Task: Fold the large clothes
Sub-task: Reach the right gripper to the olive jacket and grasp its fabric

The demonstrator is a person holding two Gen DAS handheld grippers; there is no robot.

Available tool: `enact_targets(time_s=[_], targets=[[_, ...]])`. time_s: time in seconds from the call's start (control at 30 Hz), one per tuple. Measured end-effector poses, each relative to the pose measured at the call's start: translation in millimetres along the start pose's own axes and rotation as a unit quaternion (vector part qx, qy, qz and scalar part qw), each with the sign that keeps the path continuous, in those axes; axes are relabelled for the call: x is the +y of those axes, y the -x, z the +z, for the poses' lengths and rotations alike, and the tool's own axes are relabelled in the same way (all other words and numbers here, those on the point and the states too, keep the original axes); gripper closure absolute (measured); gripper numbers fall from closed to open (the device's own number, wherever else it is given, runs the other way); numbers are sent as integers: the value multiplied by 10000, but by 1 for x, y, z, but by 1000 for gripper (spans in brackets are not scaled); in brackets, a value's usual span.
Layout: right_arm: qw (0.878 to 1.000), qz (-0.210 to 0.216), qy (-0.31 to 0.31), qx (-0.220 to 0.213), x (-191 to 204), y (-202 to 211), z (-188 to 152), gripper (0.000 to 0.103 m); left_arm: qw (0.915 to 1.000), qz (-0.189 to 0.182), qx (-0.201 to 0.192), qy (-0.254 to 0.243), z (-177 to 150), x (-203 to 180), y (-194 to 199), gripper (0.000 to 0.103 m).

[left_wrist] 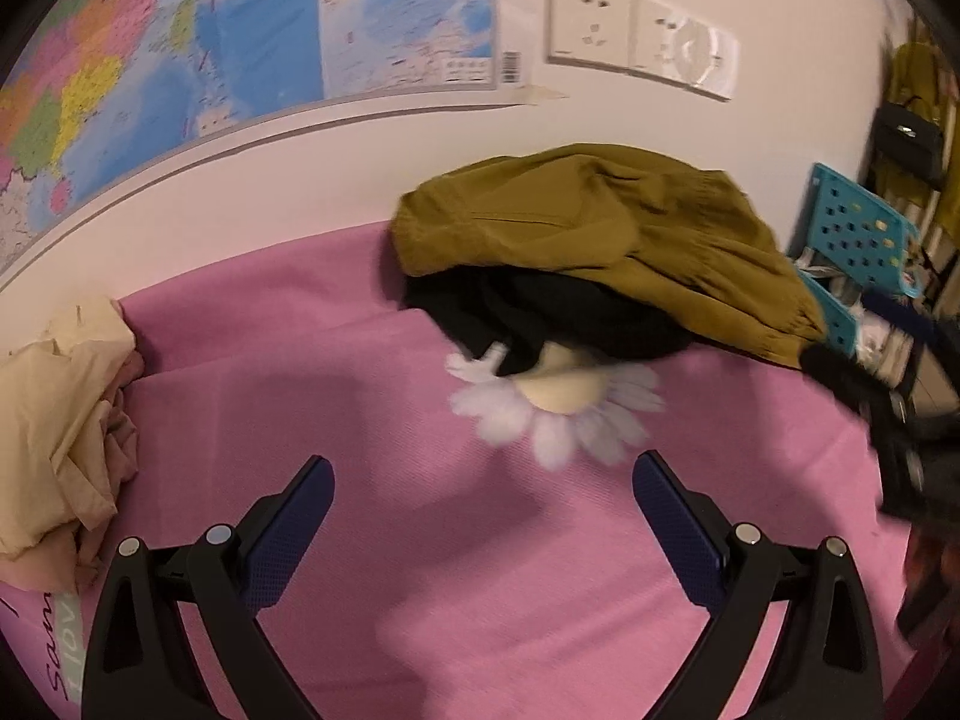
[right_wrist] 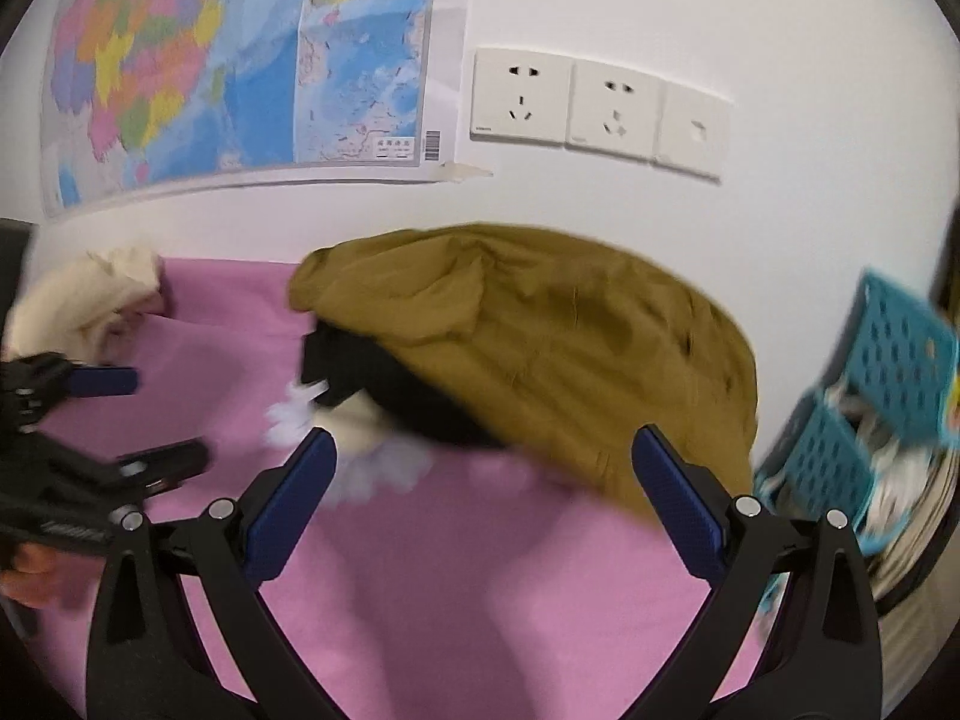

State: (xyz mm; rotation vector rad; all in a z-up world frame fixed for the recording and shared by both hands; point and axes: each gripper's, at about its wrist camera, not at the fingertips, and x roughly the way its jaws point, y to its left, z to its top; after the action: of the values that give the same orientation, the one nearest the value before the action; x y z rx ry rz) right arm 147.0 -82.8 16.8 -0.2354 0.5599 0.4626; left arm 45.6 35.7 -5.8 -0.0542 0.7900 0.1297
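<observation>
Honestly, folding looks like it hasn't started yet. The left gripper [left_wrist: 483, 477] has its jaws spread wide with nothing between them, just bare pink sheet [left_wrist: 420, 570] underneath. Same story for the right gripper [right_wrist: 483, 450]: jaws wide apart, empty, hanging over the sheet.

The main pile sits straight ahead of both sets of jaws, against the wall. It's an olive jacket [left_wrist: 606, 234] heaped on top of a black garment [left_wrist: 570, 315], all bunched, no flat layers or neat edges anywhere. Poking out from under the black one, just past the left jaws' tips, is a cream thing with white petals [left_wrist: 564, 414], maybe a daisy plushie or cushion; too blurry to say for sure. In the right wrist view the jacket's lower edge comes down close to the right-hand finger, but I don't see any contact.

Off to the left of the left jaws there's a crumpled cream cloth [left_wrist: 66, 408], also unfolded. A blue basket [right_wrist: 864, 414] is out past the right jaws, at the sheet's edge.

So my read: nothing folded, nothing even grabbed. Everything's left to do, like pulling the jacket off the heap, spreading it flat on the open sheet, then folding it.
</observation>
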Motion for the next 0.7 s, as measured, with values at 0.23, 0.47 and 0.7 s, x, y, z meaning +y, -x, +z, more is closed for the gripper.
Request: enact_targets(time_s=[0.23,0.47,0.7], targets=[[9933,-207,980,573,-2,-93,31,35,9995,229,121,156,11,22,-20,7],[9890,21,1110,974,-20,-120,27,99,9990,292,273,192,14,33,-35,7],[9956,-27,935,-76,-54,4,36,100,9990,312,260,172,16,40,-35,7]])
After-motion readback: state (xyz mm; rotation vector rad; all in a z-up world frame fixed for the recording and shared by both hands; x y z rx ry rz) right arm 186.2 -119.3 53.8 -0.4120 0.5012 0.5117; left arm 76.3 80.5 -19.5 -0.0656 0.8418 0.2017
